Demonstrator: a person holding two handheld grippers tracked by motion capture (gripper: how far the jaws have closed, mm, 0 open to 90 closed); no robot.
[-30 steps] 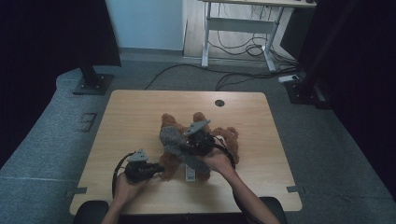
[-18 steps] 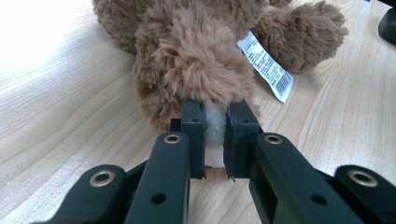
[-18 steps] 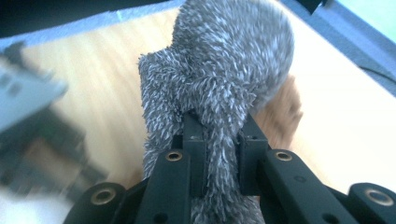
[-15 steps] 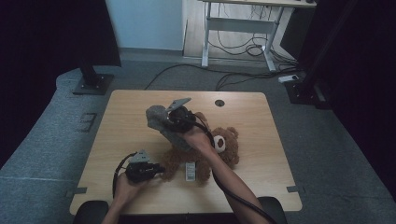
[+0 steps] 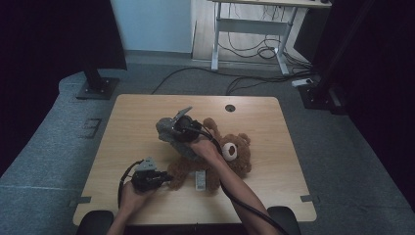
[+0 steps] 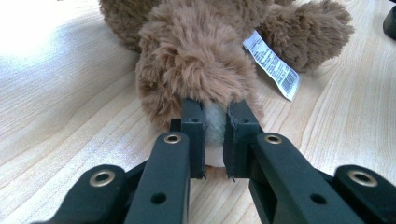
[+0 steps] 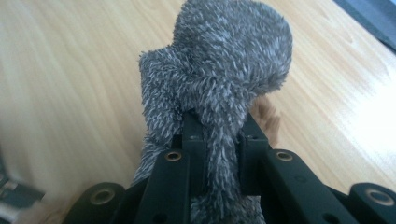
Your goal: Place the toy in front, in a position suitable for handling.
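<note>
In the high view, a grey cloth point(image 5: 171, 132) is held up by the right gripper point(image 5: 182, 128) over the bear point(image 5: 230, 152), whose leg is pinned beside the left gripper point(image 5: 164, 179). In the left gripper view, the jaws are clamped on the paw point(image 6: 212, 123); this hold should be kept firm. In the right gripper view, the cloth point(image 7: 219, 70) is pinched between the jaws, and is best drawn away steadily, it is judged.

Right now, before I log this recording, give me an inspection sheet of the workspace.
Surface: wooden table, round grommet hole near far edge.
Job's things: brown teddy bear lying flat, white label; grey fuzzy garment lifted.
Clutter: nothing seen.
Grippers: left tool shut on bear's foot; right tool shut on grey garment.
Cables: black lead along right forearm; floor cables beyond.
Surroundings: grey carpet, desk frame behind.
</note>
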